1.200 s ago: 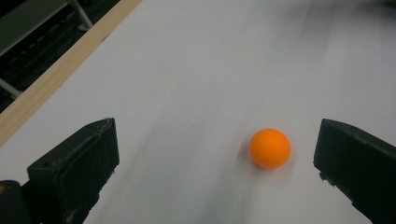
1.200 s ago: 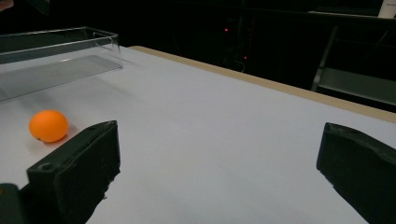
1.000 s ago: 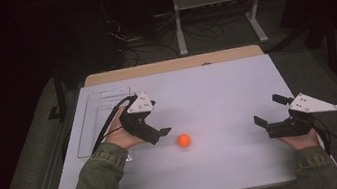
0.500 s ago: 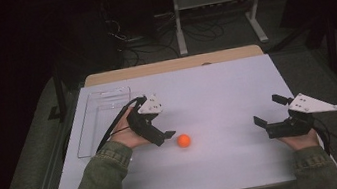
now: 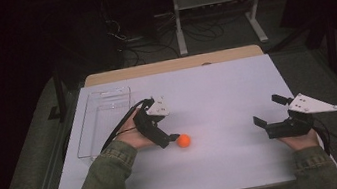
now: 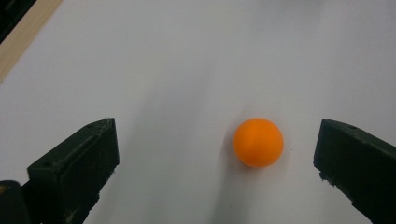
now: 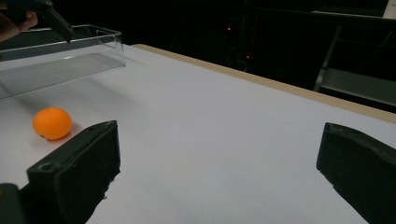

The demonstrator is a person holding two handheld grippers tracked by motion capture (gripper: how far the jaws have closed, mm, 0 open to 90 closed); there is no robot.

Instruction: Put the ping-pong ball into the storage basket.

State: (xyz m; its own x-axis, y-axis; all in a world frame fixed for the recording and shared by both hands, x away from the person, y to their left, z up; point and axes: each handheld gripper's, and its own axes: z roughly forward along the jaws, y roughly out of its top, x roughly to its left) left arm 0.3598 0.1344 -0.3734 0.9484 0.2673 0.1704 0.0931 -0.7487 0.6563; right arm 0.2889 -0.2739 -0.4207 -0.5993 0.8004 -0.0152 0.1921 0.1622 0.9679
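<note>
Your left gripper (image 5: 168, 136) has closed in on ball (image 5: 183, 141) since a second ago. Jaws wide, straddling ball, not touching: likely lined up for grasp. Ball on table (image 5: 226, 91), just right of gripper, tray (image 5: 103, 119) beyond to left. Right gripper (image 5: 271, 113) well right of ball, jaws wide, idle.

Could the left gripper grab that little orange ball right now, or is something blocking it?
Probably yes. The left gripper is open, and the orange ball sits on bare table between its jaws, nearer one side, with nothing in between.
</note>
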